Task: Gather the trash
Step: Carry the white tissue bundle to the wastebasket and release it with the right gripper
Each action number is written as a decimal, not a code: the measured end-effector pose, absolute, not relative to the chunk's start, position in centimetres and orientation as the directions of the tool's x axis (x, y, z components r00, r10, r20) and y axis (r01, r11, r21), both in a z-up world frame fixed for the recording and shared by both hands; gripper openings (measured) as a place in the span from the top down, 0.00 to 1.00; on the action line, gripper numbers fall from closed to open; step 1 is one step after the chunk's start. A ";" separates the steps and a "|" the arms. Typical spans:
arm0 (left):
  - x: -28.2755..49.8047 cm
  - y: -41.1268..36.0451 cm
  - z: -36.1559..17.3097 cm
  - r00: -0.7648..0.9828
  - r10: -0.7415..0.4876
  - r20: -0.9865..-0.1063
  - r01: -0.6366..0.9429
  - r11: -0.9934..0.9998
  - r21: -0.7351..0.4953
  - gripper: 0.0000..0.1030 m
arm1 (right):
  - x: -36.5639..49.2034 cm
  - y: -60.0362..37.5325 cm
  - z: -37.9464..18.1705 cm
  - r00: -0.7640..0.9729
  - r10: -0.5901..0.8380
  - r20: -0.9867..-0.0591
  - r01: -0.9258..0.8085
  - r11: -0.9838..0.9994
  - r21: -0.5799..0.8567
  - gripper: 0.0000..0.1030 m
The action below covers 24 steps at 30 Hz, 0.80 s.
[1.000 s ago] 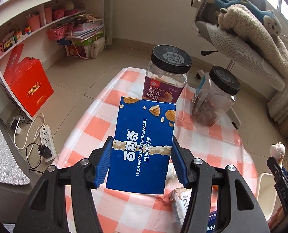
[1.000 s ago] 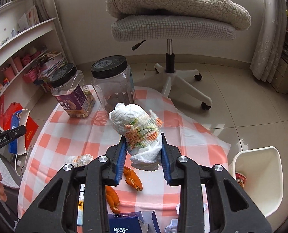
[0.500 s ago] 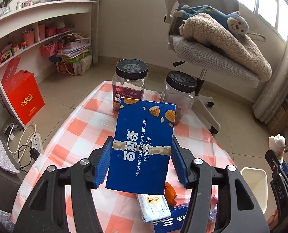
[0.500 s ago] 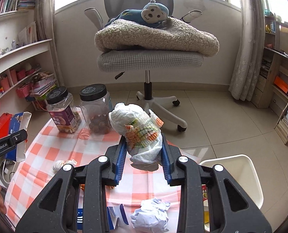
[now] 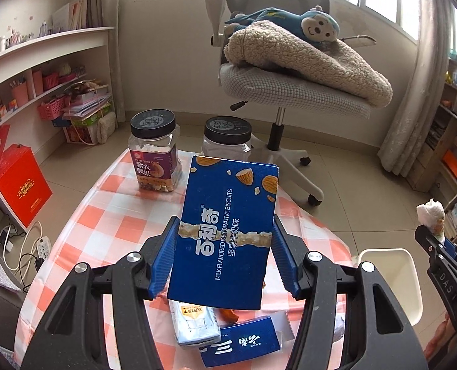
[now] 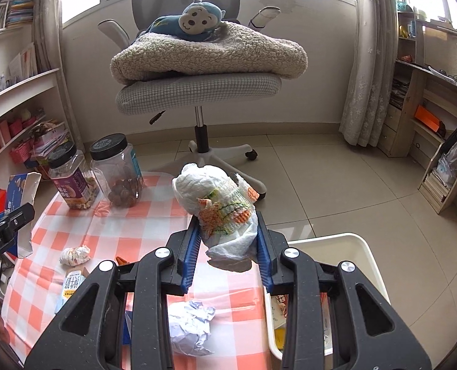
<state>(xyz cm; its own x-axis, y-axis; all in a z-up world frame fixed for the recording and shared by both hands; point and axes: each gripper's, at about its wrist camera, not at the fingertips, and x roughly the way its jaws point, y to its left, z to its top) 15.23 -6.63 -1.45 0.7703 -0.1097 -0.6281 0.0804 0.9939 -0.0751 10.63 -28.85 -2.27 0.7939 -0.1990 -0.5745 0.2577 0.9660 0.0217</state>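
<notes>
My left gripper [image 5: 223,248] is shut on a blue biscuit box [image 5: 228,231] and holds it above the orange-checked table [image 5: 111,215]. My right gripper [image 6: 226,240] is shut on a crumpled white wrapper with orange and green print [image 6: 222,206], held above the table's right edge, next to the white trash bin [image 6: 345,243]. The bin also shows in the left wrist view [image 5: 391,280]. On the table lie a crumpled paper ball [image 6: 189,326], a small wrapper wad [image 6: 74,254], a milk carton [image 5: 194,320] and another blue box [image 5: 243,343].
Two black-lidded jars [image 5: 154,151] [image 5: 226,137] stand at the table's far side. An office chair with a fleece blanket and a monkey toy [image 6: 197,71] stands behind. Shelves [image 5: 43,71] and a red box [image 5: 18,182] are at the left.
Both grippers have risen and tilted up, each keeping its load. The bin has come closer under the right gripper; more of the chair and room shows.
</notes>
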 end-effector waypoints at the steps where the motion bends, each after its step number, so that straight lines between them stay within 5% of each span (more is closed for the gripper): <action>1: 15.1 -7.2 -1.5 0.771 -0.113 -0.627 0.091 0.994 -0.067 0.45 | 10.4 -29.3 -2.2 0.792 -0.207 -0.574 0.266 0.964 0.020 0.70; 15: 12.8 -15.5 -3.1 0.729 -0.230 -0.645 0.276 0.961 -0.031 0.45 | 7.3 -38.1 -2.9 0.712 -0.326 -0.622 0.411 0.912 -0.008 0.65; 24: 11.3 -22.4 -5.3 0.648 -0.317 -0.692 0.394 0.918 -0.051 0.45 | 4.8 -43.6 -2.2 0.672 -0.420 -0.610 0.549 0.836 0.029 0.23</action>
<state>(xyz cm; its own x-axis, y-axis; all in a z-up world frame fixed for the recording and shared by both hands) 11.26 -22.37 -5.30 0.6481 -0.3172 -0.6924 0.3942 0.9176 -0.0514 4.78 -43.59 -2.16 0.6722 -0.4199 -0.6098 0.5485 0.8356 0.0292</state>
